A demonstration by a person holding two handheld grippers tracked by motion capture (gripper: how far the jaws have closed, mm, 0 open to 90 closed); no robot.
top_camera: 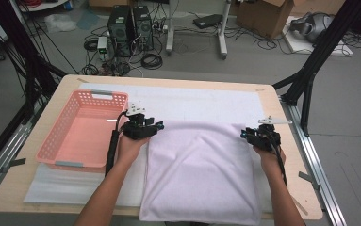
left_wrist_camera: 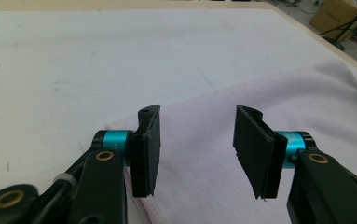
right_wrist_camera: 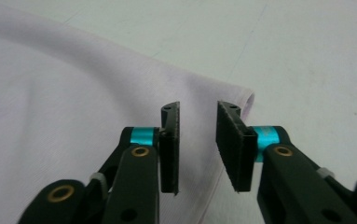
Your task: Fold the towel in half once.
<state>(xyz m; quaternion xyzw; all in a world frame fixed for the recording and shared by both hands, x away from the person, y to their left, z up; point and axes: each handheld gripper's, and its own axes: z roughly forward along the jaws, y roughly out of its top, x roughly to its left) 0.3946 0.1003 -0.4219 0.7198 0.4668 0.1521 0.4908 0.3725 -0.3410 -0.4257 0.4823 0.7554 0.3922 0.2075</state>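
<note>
Lavender towel (top_camera: 199,172) spread flat on the near half of the counter (top_camera: 8,188), folded into a broad rectangle, its near edge hanging just over the counter's front. Soft pale fabric, smooth, with a rounded folded far edge. Left hand-held gripper (top_camera: 155,126) sits at the towel's far left corner, jaws apart, cloth lying beneath them and nothing pinched between the pads; the left gripper view shows the same, left hand-held gripper (left_wrist_camera: 197,149) with open space above the fabric. Right hand-held gripper (top_camera: 245,134) at the far right corner, jaws apart but narrower; right gripper view has the right hand-held gripper (right_wrist_camera: 198,147) over the towel's corner edge, pads not pressing on it. Under the towel lies a white mat (top_camera: 201,101) covering most of the counter. Pink basket (top_camera: 55,136) stands to the left, just beside the left hand, holding nothing that I can make out. Beyond the counter: computer towers (top_camera: 131,26), tangled cables, a cardboard box (top_camera: 263,16) on the floor
</note>
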